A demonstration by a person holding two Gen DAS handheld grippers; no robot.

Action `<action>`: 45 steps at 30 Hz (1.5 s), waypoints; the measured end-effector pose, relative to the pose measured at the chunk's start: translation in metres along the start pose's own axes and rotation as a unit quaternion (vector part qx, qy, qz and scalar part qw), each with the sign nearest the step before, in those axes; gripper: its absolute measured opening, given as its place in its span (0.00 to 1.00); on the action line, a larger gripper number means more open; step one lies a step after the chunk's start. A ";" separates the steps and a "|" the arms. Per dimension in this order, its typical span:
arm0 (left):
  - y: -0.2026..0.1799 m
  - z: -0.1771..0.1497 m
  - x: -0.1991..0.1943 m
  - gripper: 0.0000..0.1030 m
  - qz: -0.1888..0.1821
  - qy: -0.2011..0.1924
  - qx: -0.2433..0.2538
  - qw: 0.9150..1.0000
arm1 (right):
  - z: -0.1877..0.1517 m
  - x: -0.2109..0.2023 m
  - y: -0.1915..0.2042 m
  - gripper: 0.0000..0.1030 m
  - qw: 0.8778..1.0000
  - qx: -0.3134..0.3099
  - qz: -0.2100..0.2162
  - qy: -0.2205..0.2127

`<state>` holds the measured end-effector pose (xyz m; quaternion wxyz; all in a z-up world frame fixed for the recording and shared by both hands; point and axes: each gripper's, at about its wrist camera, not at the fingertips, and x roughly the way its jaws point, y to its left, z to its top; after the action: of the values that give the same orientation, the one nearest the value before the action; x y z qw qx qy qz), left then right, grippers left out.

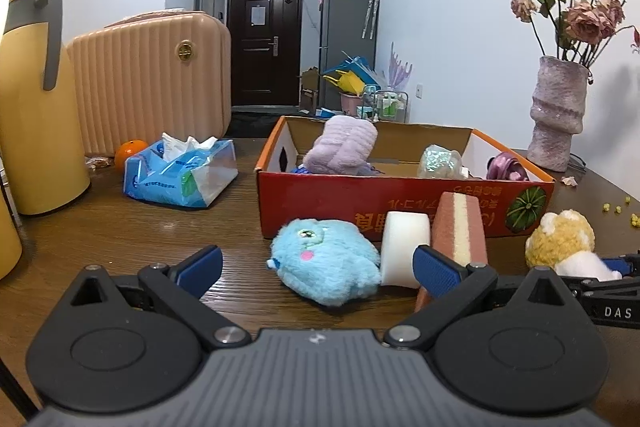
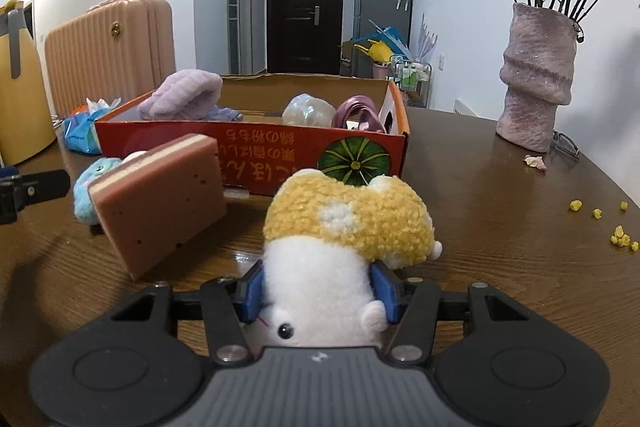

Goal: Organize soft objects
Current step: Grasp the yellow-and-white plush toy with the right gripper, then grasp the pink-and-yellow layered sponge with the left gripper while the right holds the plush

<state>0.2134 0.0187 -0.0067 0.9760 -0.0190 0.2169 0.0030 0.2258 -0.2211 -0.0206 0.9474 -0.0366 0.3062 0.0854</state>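
Observation:
A red cardboard box (image 1: 320,203) (image 2: 256,163) stands on the wooden table and holds a lilac towel (image 1: 344,143), a shiny clear ball (image 1: 440,161) and a purple item (image 1: 506,165). In front of it lie a blue plush (image 1: 324,263), a white sponge (image 1: 402,247) and a brown-and-cream sponge (image 1: 460,227) (image 2: 160,203) leaning tilted. My left gripper (image 1: 318,269) is open, with the blue plush just ahead between its pads. My right gripper (image 2: 320,291) is shut on the white body of a yellow-and-white plush toy (image 2: 348,219) (image 1: 560,239), which rests on the table.
A pink vase (image 1: 556,115) with dried roses stands at the back right, with glasses (image 2: 566,145) beside it and yellow crumbs (image 2: 620,239) nearby. To the left are a tissue pack (image 1: 180,171), an orange (image 1: 128,151), a peach suitcase (image 1: 152,79) and a yellow thermos (image 1: 36,99).

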 end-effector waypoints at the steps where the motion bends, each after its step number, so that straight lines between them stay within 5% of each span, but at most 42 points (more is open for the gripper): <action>1: -0.002 0.000 0.000 1.00 -0.002 -0.001 0.003 1.000 | 0.000 0.000 -0.001 0.52 1.000 0.001 -0.001 -0.001; 12: -0.042 0.003 0.002 1.00 -0.044 -0.015 0.017 0.999 | 0.005 -0.007 -0.009 0.52 1.000 0.011 -0.009 -0.024; 32: -0.101 0.001 0.040 1.00 -0.106 0.050 0.043 0.992 | 0.006 -0.020 -0.046 0.53 0.998 0.017 -0.025 -0.051; 37: -0.110 0.002 0.052 0.93 -0.090 0.061 0.043 0.993 | 0.006 -0.022 -0.054 0.53 0.998 0.016 -0.028 -0.053; 45: -0.115 0.004 0.070 0.67 -0.087 0.086 0.042 0.992 | 0.004 -0.023 -0.060 0.53 0.998 0.015 -0.035 -0.055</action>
<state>0.2802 -0.0965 -0.0290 0.9502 0.0031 0.2975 -0.0928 0.2210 -0.2832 -0.0025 0.9657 -0.0286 0.2534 0.0492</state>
